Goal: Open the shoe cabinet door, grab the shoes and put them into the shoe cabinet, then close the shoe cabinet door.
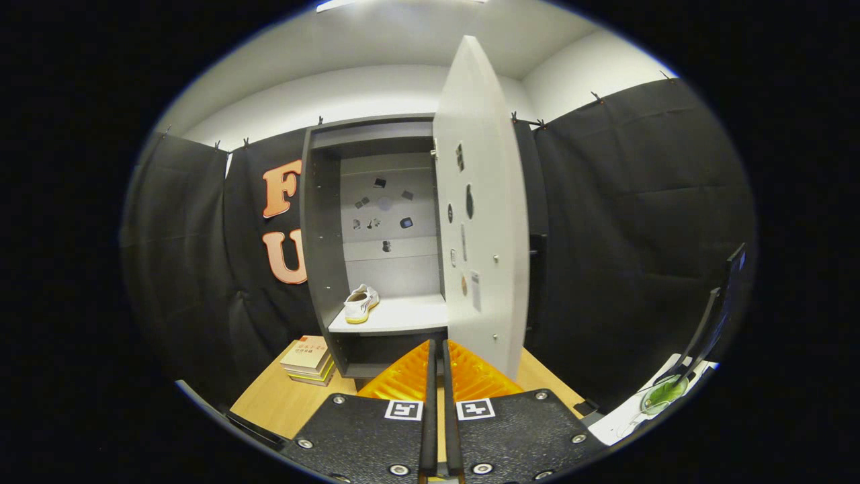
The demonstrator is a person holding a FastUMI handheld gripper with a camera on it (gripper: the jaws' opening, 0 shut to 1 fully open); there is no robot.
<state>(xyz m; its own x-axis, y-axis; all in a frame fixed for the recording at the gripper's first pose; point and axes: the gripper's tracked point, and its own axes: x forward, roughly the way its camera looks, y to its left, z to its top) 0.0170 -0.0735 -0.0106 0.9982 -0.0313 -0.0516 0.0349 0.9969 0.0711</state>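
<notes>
The grey shoe cabinet [322, 235] stands ahead of me on a wooden table, its door [484, 202] swung open toward me on the right side. A white shoe with a yellow sole [361, 304] sits on the cabinet's white shelf [403, 316], toward the left wall. My gripper [438, 349] is shut with nothing between its fingers; the fingertips sit just below the shelf's front edge, close to the door's lower corner. Small stickers dot the cabinet's back panel and the door's inner face.
A stack of books [309, 359] lies on the wooden table [282, 403] left of the cabinet's foot. To the right, a white surface carries a glass bowl with something green [664, 393] and a dark stand [712, 323]. Black cloth walls surround the booth.
</notes>
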